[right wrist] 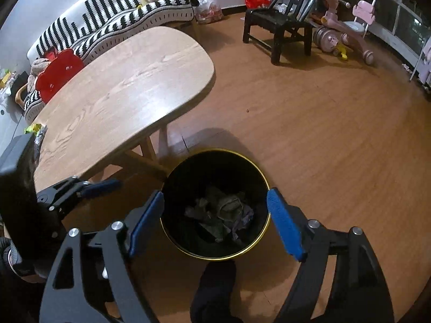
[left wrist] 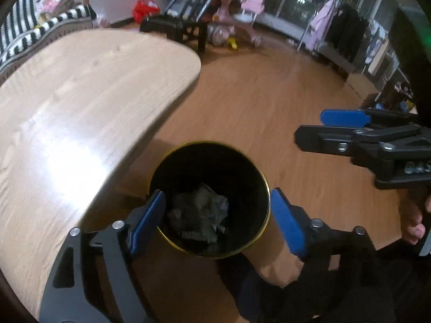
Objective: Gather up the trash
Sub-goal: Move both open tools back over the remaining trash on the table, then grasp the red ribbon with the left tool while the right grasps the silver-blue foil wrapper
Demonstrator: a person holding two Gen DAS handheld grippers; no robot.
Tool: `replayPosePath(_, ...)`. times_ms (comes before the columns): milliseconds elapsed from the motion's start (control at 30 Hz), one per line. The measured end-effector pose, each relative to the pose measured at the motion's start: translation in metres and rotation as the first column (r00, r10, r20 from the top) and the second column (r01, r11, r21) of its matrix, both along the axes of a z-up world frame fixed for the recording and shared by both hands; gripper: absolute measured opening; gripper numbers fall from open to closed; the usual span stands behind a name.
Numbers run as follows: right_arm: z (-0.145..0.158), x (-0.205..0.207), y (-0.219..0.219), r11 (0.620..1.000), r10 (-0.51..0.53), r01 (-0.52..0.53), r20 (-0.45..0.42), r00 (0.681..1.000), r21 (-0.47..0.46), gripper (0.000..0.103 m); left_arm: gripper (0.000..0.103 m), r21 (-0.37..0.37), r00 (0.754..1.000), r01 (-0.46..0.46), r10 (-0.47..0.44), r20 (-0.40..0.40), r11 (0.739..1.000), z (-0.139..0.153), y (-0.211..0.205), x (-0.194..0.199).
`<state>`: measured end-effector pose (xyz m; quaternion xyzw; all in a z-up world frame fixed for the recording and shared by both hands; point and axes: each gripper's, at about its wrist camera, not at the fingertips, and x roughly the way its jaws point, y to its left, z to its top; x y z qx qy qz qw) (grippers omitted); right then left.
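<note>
Two hand-held tools hang over a black bin (left wrist: pixel 210 199) with a gold rim, standing on the wood floor (left wrist: pixel 269 102) just beside the corner of a pale oak desk (left wrist: pixel 89 102). The left tool (left wrist: pixel 218 215) is spread wide, its blue pads (left wrist: pixel 285 223) flanking the bin's mouth with nothing between them. The right tool (right wrist: pixel 215 219) is likewise wide and empty, framing the same bin (right wrist: pixel 215 204) from above. Crumpled trash (left wrist: pixel 200 212), grey-green paper and wrappers, lies heaped at the bottom of the bin; in the right view the trash (right wrist: pixel 221 215) shows a pale purplish scrap among the wads. No brand, label or legible writing shows on the bin, the tools or the trash.

In the left view the right tool (left wrist: pixel 309 129) appears side-on at the frame's right edge, and its fingers are apart. In the right view the left tool (right wrist: pixel 107 185) reaches in from the left over the desk (right wrist: pixel 121 88) edge. A small yellow-green wrapper (right wrist: pixel 33 127) lies at the desk's far left rim. Beyond the desk stand a black-and-white striped sofa (right wrist: pixel 107 13), a red stool (right wrist: pixel 58 74), a black chair (right wrist: pixel 280 24) and a pink tricycle (right wrist: pixel 350 27).
</note>
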<state>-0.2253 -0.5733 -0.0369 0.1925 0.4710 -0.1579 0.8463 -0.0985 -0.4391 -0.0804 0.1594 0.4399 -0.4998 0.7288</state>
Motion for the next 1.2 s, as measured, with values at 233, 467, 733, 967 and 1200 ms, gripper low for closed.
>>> replayPosePath(233, 0.043, 0.025, 0.035, 0.997, 0.048, -0.041, 0.116, 0.992, -0.059, 0.082, 0.092, -0.062, 0.996, -0.048, 0.052, 0.067, 0.997, 0.043, 0.049, 0.006)
replayPosePath(467, 0.079, 0.090, 0.119, 0.975, 0.217, -0.202, 0.219, 0.951, -0.090, 0.083, 0.095, -0.099, 0.947, -0.290, 0.301, 0.112, 0.952, 0.076, 0.161, 0.061)
replayPosePath(733, 0.094, 0.170, 0.240, 0.910, 0.414, -0.403, 0.265, 0.871, -0.098, 0.083, 0.095, -0.116, 0.788, -0.573, 0.584, 0.193, 0.811, 0.097, 0.321, 0.113)
replayPosePath(967, 0.077, 0.222, 0.320, 0.850, 0.525, -0.516, 0.221, 0.822, -0.104, 0.083, 0.095, -0.075, 0.704, -0.684, 0.684, 0.190, 0.725, 0.092, 0.408, 0.141)
replayPosePath(1200, 0.043, 0.259, 0.365, 0.806, 0.591, -0.586, 0.138, 0.795, -0.077, 0.083, 0.095, 0.024, 0.748, -0.643, 0.621, 0.236, 0.765, 0.065, 0.434, 0.166)
